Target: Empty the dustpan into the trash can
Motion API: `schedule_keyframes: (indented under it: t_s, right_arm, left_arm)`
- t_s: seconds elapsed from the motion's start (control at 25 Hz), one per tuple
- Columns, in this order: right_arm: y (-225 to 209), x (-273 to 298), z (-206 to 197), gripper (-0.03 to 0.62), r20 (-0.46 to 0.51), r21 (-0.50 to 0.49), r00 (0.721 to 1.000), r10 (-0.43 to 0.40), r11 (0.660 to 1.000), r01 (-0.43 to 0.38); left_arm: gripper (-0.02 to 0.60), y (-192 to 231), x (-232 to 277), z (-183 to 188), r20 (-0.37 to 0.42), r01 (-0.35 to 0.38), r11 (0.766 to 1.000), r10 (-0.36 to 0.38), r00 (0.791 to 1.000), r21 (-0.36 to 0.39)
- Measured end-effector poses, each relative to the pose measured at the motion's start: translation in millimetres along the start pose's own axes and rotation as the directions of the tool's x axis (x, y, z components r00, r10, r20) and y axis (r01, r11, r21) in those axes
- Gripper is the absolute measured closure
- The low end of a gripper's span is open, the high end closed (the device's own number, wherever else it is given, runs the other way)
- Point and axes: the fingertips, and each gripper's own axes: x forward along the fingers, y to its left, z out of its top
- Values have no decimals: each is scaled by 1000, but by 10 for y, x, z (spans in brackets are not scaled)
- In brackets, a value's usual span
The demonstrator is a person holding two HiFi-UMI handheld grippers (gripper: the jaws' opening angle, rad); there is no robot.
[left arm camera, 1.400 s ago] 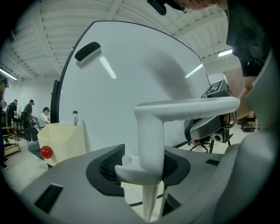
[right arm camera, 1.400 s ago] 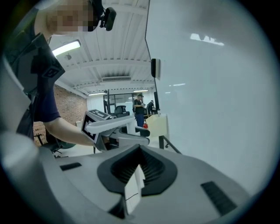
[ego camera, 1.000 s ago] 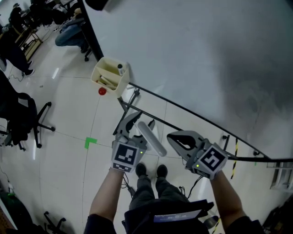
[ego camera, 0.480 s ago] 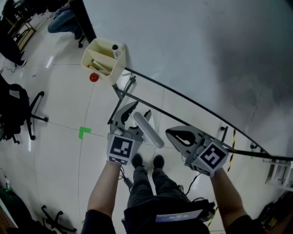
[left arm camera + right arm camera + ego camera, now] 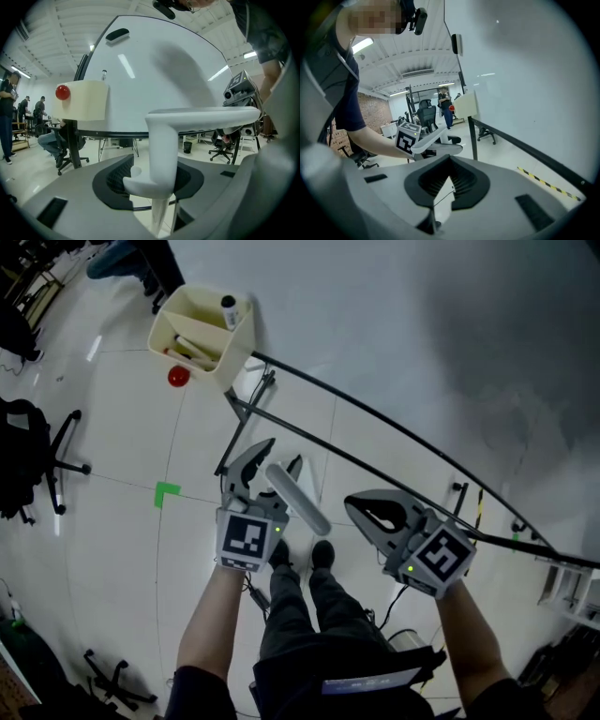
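Seen from above, the left gripper (image 5: 155, 180) is clamped on the white dustpan handle (image 5: 161, 140) near the person's feet – the right gripper (image 5: 352, 509), jaws pressed together, holds nothing – with the cream trash can (image 5: 236, 348) well ahead beside a whiteboard (image 5: 403, 324).

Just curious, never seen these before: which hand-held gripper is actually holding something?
The left hand-held gripper: its jaws clamp a white handle, while the right hand-held gripper holds nothing.
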Motion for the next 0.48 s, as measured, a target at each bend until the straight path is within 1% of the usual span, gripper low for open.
schedule_keyframes:
  t_s: [0.24,0.48]
  right_arm:
    - [-12,51,-139,580,-28,7,1000,-1,1000,1]
    - [41,185,-279,579,-40,6,999,14,1000,-14]
  left_arm:
    - [393,-12,-5,-234,-7,-5,1000,5,1000,-4]
    - [393,96,-55,-348,-3,-18,1000,18,1000,-14]
